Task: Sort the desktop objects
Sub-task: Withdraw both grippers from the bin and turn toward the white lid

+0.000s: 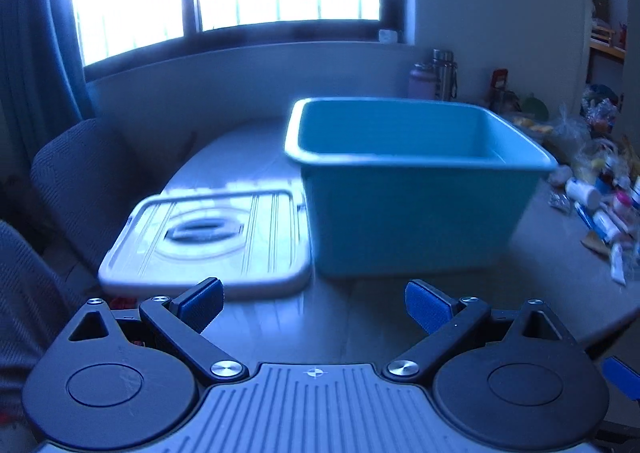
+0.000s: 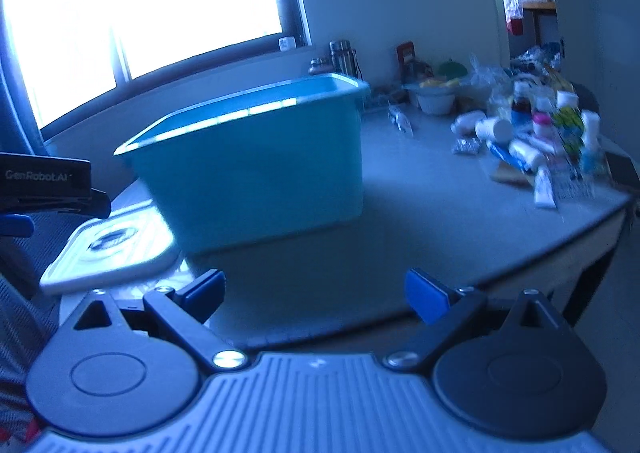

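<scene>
A teal plastic bin (image 1: 412, 189) (image 2: 256, 169) stands upright on the table, and its inside looks bare from the left wrist view. Its white lid (image 1: 208, 241) (image 2: 112, 249) lies flat on the table to the bin's left. A heap of small bottles, tubes and packets (image 2: 540, 141) (image 1: 604, 209) lies on the table to the right of the bin. My left gripper (image 1: 314, 307) is open, low over the near table edge, short of bin and lid. My right gripper (image 2: 314, 295) is also open, holding nothing, near the table's front edge.
Grey chairs (image 1: 80, 181) stand left of the table. Flasks (image 1: 434, 75), a white bowl (image 2: 434, 101) and bags (image 1: 568, 125) crowd the far right by the wall. The left gripper's body (image 2: 44, 185) shows at the right wrist view's left edge. The table edge (image 2: 520, 265) curves off at right.
</scene>
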`<state>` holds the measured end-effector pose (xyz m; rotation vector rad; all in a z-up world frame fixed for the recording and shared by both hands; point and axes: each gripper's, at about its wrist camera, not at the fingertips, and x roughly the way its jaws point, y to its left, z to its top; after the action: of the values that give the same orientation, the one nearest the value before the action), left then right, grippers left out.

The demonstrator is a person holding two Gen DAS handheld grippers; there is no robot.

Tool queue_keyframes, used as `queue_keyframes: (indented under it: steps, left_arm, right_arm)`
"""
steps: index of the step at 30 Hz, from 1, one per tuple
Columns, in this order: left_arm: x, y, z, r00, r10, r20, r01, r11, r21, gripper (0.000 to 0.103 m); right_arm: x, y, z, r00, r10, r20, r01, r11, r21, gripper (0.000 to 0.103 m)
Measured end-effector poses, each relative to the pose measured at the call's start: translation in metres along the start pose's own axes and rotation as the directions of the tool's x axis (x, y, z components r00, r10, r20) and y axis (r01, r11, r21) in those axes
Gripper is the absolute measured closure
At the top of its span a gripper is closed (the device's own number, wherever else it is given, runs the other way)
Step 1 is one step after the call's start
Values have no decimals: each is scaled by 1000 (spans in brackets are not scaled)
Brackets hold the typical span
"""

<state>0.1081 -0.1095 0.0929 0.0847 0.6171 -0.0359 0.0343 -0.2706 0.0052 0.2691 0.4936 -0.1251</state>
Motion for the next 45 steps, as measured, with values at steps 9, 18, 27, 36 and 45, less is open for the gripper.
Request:
queue_keyframes:
  steps: [9, 18, 27, 36, 45]
  left_arm:
    - [-35, 22, -48, 999, 14, -36, -13, 1000, 24, 4]
    - [-47, 76, -72, 991, 107, -86, -109, 994, -23, 4]
    - [-34, 128, -81, 979, 143, -148, -155, 985, -73, 4]
    - [-8, 171, -73, 974, 156, -167, -170, 982, -77, 4]
    - [32, 212, -53, 974, 146, -171, -162, 983, -86, 4]
  right_arm:
    - [-39, 10, -25, 1000, 1, -7, -1, 1000, -28, 6]
    - [-41, 21, -36, 999, 11, -49, -11, 1000, 0, 6]
    - [-33, 61, -41, 993, 59, -99, -68, 993, -93, 6]
    - [2, 116, -33, 987, 87, -132, -102, 989, -108, 6]
    - [37, 167, -15, 988, 94, -120, -111, 984, -138, 6]
